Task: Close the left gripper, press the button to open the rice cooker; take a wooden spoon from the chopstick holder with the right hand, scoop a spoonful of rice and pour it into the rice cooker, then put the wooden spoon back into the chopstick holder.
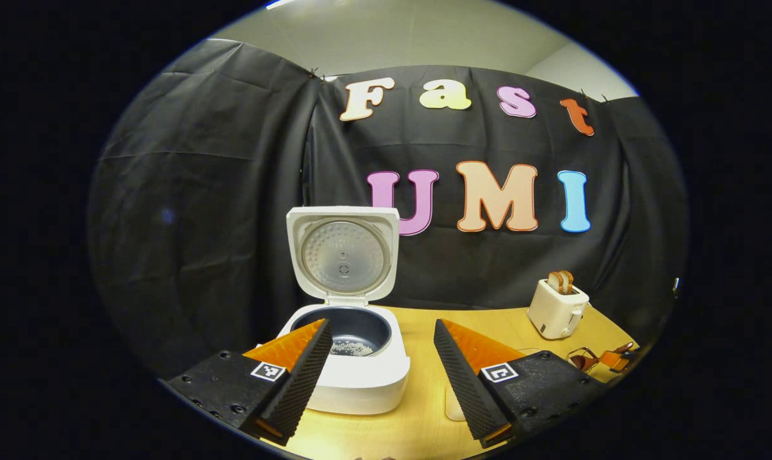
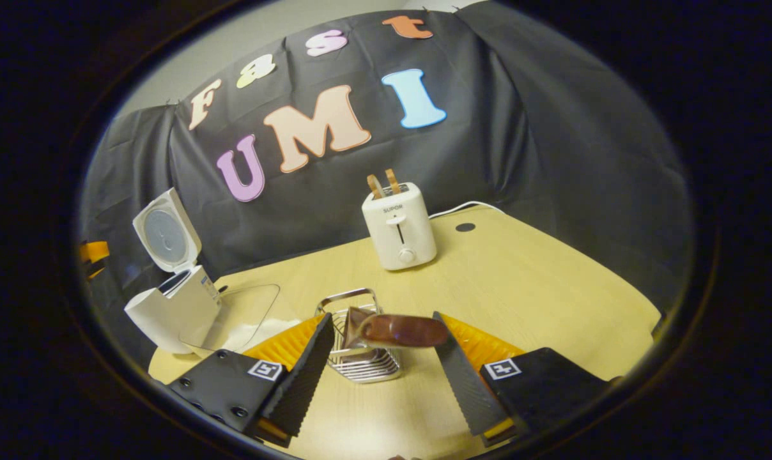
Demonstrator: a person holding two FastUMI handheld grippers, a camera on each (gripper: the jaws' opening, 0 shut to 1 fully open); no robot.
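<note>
1. Pale wood formed the counter point(image 2: 552, 287) of the booth, with black cloth hung behind it.
2. Nearest in the right gripper view, the right hand-held gripper point(image 2: 383, 358) stood with its fingers spread, and nothing was pressed between them. The wooden spoon point(image 2: 395, 330) lay across the top of the wire chopstick holder point(image 2: 360, 361), its dark bowl close to the right finger; whether it touched that finger could not be told.
3. Nearest in the left gripper view, the left hand-held gripper point(image 1: 381, 370) was also open and empty, hanging just in front of the rice cooker point(image 1: 360, 377).
4. Beyond it the cooker lid point(image 1: 344, 254) stood upright, so the button press looked done. A small heap of white rice grains point(image 1: 352, 348) lay in the dark inner pot.
5. Beside the cooker, a clear dish point(image 2: 239, 316) with white rice sat on the counter.
6. Farther back stood a white toaster point(image 2: 399, 227) with two slices in it.
7. By this reading the scoop and pour appeared complete, and only settling the spoon fully into the holder seemed left.
</note>
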